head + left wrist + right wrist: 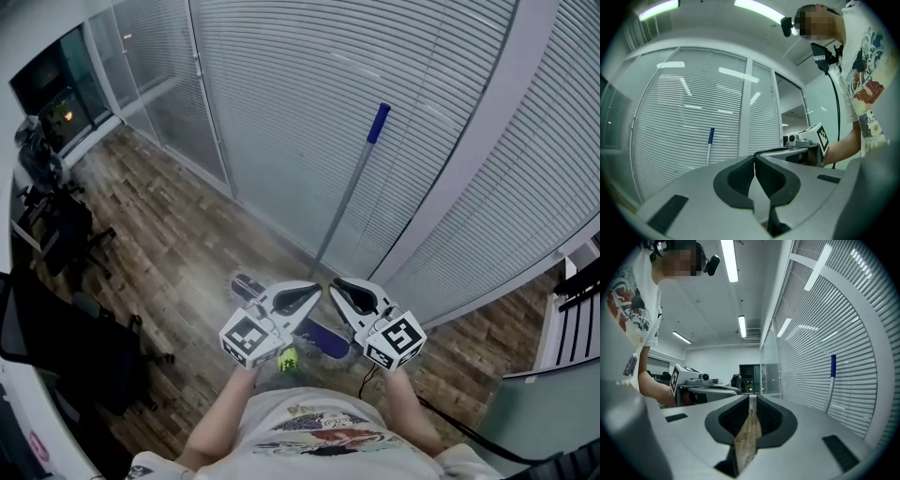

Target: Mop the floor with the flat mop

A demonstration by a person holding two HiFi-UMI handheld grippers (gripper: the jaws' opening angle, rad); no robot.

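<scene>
At the foot of a glass wall hung with white slatted blinds [309, 112], we find the flat mop [348, 199] standing unheld, its metal pole leaning up against the slats with the blue grip [378, 123] at the top. Its dark blue head [328, 339] lies on the wood-plank floor [178, 253], partly hidden in the head view behind the two tools. We note the left tool [312, 292] and the right tool [339, 286] held side by side in front of the person's printed T-shirt [319, 431], their tips close together and pointing towards the wall, each carrying its marker cube at the rear. The left gripper view shows that tool's jaws pressed together at the tip [754, 157] with nothing between them; the mop pole [708, 150] stands well apart from them, off to the left against the blinds. The right gripper view shows the same: jaws closed tip to tip [752, 398], only floor visible through the slit behind them, and the mop pole [829, 390] well off to the right. Neither tool touches the mop. Dark office chairs [66, 225] stand at the left of the floor. A small yellow-green item [287, 357] shows just below the left tool; we cannot tell what it is.
</scene>
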